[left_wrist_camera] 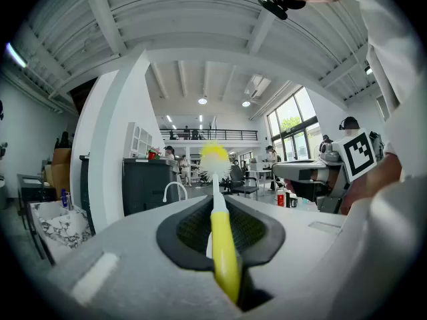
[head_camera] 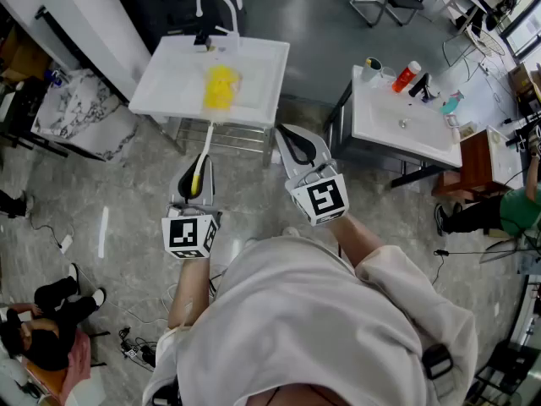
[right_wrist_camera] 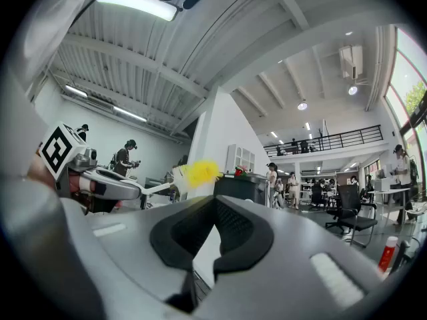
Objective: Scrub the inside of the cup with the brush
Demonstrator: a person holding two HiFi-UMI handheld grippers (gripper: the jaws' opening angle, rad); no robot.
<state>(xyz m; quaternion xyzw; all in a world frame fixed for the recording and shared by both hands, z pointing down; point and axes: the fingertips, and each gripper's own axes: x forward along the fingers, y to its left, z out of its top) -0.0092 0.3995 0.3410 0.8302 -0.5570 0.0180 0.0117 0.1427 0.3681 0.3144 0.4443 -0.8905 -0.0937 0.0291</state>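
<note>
My left gripper [head_camera: 196,174] is shut on the yellow handle of a long brush [head_camera: 205,146]. Its white stem reaches forward, and its yellow bristle head [head_camera: 221,87] hangs over the white sink [head_camera: 169,79] ahead. In the left gripper view the brush [left_wrist_camera: 223,245] runs straight out between the pads to the bristle head [left_wrist_camera: 215,159]. To the right of it my right gripper [head_camera: 294,145] is held level, shut, with nothing in it [right_wrist_camera: 212,209]. From there the bristle head [right_wrist_camera: 200,173] shows at the left. A cup [head_camera: 370,70] stands on the far right sink unit.
The near sink has a curved faucet [head_camera: 215,7]. A second sink unit [head_camera: 406,129] at the right carries a red bottle [head_camera: 407,76] and other small items. A marbled box [head_camera: 80,112] stands left of the near sink. A person [head_camera: 51,332] sits on the floor at the lower left.
</note>
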